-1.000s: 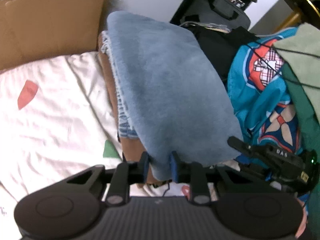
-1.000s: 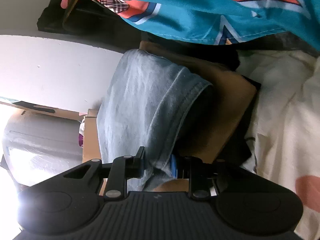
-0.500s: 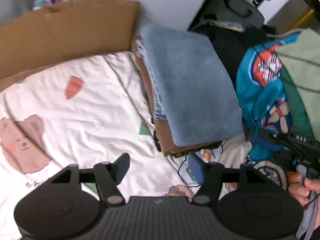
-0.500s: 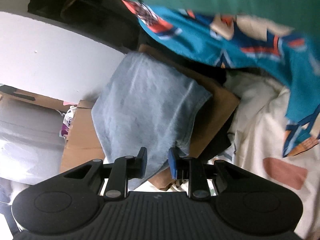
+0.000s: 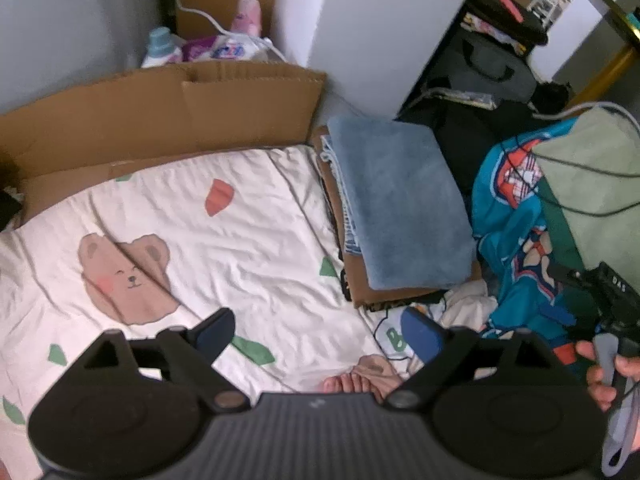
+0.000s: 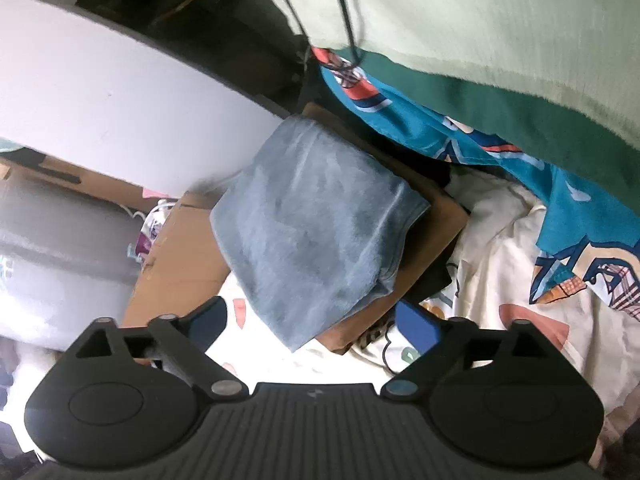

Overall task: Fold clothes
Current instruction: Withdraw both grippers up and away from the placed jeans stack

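Observation:
A folded blue-grey garment [image 5: 396,204] [image 6: 316,220] lies on top of a stack of folded clothes, over a brown one [image 5: 396,294] [image 6: 432,224], at the right edge of the white bear-print sheet [image 5: 172,232]. My left gripper [image 5: 320,330] hangs high above the sheet, left of the stack, its jaws opening with nothing between them. My right gripper [image 6: 312,320] is raised over the stack's near corner, jaws opening wide, the blue garment's corner seen below and between them, untouched. The right gripper's body and the hand holding it [image 5: 608,360] show at the right of the left wrist view.
A teal patterned cloth [image 5: 516,232] [image 6: 500,148] and a green garment [image 5: 592,184] [image 6: 480,40] pile up right of the stack. Flattened cardboard [image 5: 160,120] borders the sheet's far side, bottles [image 5: 160,46] behind it. Toes [image 5: 352,382] show on the sheet. Black bags [image 5: 488,68] stand by the white wall.
Both grippers let go of the blue-grey garment, opened wide and rose away from the stack. The garment now lies flat on the pile.

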